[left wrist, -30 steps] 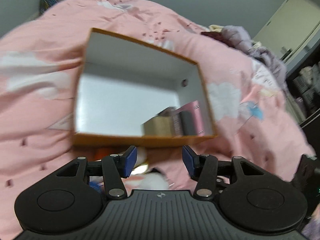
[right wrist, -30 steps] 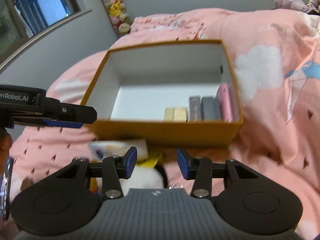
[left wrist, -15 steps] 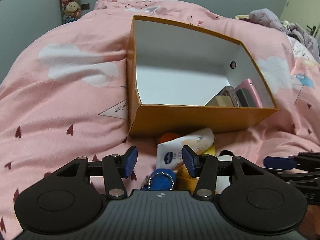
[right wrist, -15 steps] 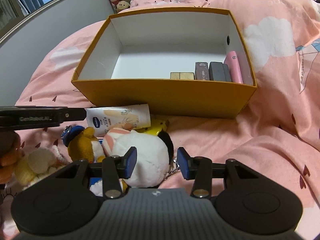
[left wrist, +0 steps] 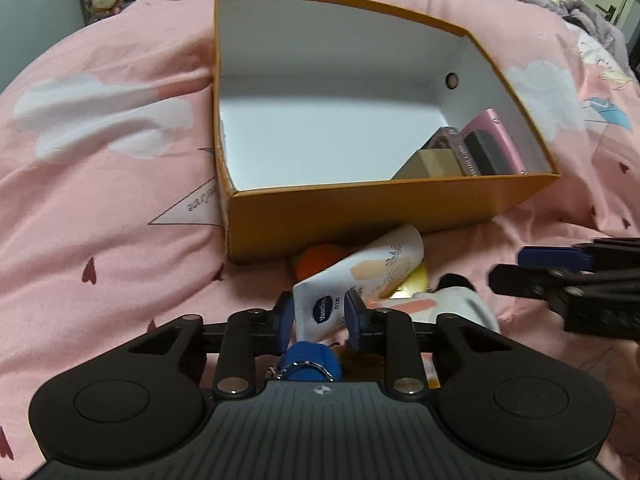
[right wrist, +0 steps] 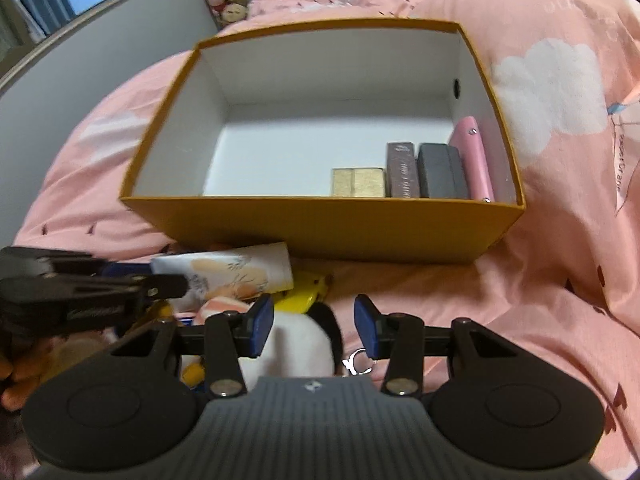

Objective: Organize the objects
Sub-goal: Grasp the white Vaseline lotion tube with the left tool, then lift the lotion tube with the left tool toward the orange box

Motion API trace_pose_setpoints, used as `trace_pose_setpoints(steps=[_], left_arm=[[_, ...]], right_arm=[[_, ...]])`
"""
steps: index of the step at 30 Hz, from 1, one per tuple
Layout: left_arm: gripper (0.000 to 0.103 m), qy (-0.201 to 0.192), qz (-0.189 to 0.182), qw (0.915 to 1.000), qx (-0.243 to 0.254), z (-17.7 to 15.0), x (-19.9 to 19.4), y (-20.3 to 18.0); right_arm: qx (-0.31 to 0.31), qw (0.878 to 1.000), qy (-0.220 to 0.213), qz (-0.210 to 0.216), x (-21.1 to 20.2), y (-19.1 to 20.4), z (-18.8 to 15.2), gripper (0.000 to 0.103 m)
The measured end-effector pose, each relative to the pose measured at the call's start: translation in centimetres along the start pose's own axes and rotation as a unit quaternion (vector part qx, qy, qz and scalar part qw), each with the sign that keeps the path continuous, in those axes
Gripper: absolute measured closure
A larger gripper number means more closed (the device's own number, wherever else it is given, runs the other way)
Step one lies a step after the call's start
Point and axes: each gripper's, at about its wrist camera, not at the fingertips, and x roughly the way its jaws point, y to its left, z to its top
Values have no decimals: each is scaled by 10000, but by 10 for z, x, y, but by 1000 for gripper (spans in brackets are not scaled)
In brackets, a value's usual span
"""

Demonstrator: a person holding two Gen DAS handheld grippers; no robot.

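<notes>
one lotion tube [left wrist: 352, 284] | between left gripper [left wrist: 320, 316] jaws, just closing

Left tool [left wrist: 319, 318] just narrowed, angled down; right tool [right wrist: 314, 330] parted, angled down.

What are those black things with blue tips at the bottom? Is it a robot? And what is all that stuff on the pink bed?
It is not a robot. A person holds a pinching tool in each hand, and each tool has a camera looking along its two blue-tipped fingers, so there is one picture per hand. On the pink blanket sits an orange box with small boxes and a pink case lined up inside. In front lie a lotion tube, a white plush toy and other small toys. The left gripper has just been closing and now pinches the tube's flat end. The right gripper hangs open over the plush toy.
</notes>
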Motion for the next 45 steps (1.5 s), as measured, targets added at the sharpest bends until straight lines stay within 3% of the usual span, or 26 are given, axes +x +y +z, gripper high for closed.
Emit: trace_pose_setpoints(steps=[2,9,15,21,27,31,33,37,40,43,45], left_arm=[[83,-24,-53,10000,-15,-1,-3,2],[85,-311,-471,9982,194,1,-20,-7],[85,-259,-758,9959,412,9,-16,-25],[91,106,-640,9948,791,11,13,-48],[90,24,-381,9939,1035,17,20,-63],[76,-214,66,9902,1381,16,11,-70],[76,-120,-113,9940,1077,18,11,-64],[68,95,-546,9983,-169,29,15,-33],[50,270,-920,9901,-1026,35,22,-13],[48,519,-1227,9738,-1844,36,35,2],[48,580,-1203,9690,-2077,37,43,5]], right_arm=[[48,9999,88,-46,6,-3,2,56],[248,9992,300,3,20,-13,4,56],[462,9982,363,153,26,-20,9,58],[520,9976,439,115,34,-26,10,63],[652,9963,550,53,47,-36,10,69],[688,9961,557,57,49,-42,10,69],[718,9958,571,57,50,-44,10,69],[719,9960,537,62,48,-45,11,68],[649,9966,513,42,47,-43,10,68],[587,9973,443,9,44,-42,11,67],[544,9977,406,-9,43,-42,11,67]])
